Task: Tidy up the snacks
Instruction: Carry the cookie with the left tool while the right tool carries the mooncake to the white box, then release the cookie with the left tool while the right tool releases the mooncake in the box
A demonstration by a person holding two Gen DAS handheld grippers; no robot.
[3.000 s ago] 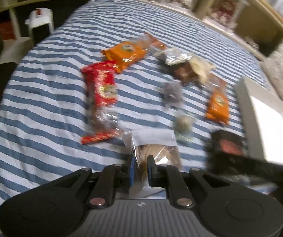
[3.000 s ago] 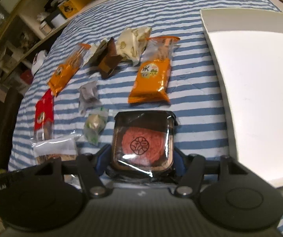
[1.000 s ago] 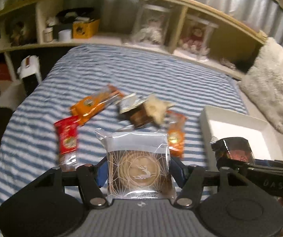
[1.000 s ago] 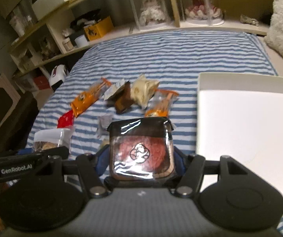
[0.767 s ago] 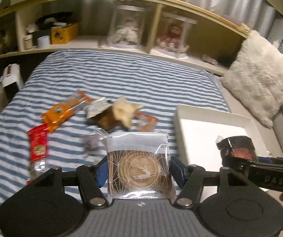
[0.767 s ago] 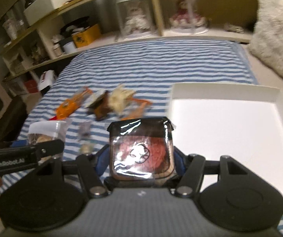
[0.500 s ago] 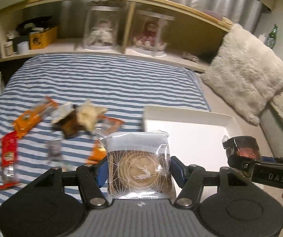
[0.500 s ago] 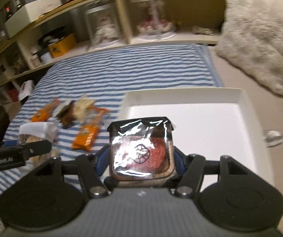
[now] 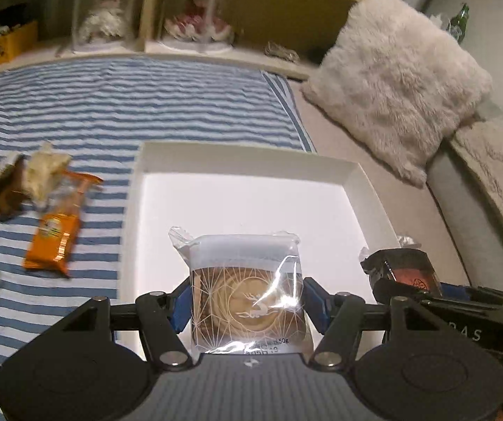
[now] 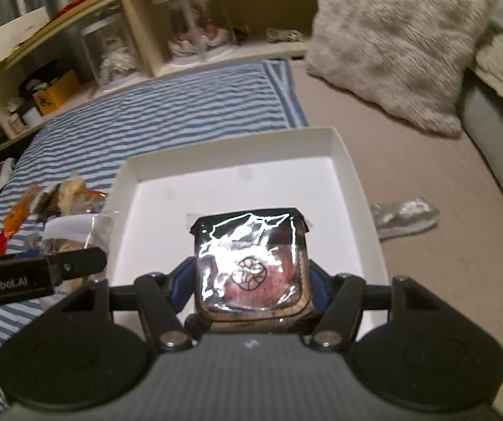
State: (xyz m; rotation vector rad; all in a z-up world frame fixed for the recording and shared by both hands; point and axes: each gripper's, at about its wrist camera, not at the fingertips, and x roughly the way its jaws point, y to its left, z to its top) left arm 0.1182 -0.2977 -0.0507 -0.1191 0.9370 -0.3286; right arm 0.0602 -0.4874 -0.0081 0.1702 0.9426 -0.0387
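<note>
My left gripper [image 9: 247,301] is shut on a clear-wrapped golden pastry packet [image 9: 247,291] and holds it above the near part of the white tray [image 9: 244,154]. My right gripper [image 10: 251,280] is shut on a dark packet with a red mooncake [image 10: 251,263], also above the white tray [image 10: 230,147]. The mooncake packet shows in the left wrist view [image 9: 405,270] at the tray's right edge. The tray's floor is bare. An orange snack packet [image 9: 56,235] and several other wrapped snacks [image 9: 23,179] lie on the striped sheet left of the tray.
The blue-striped sheet [image 9: 111,105] covers the bed. A fluffy beige cushion [image 9: 395,84] lies at the right. A silver wrapper [image 10: 405,215] lies right of the tray. Wooden shelves [image 10: 181,35] with ornaments run along the back.
Both grippers have swung right with their packets, from over the snack pile to over the white tray. The tray now sits straight ahead and the snacks lie to the left.
</note>
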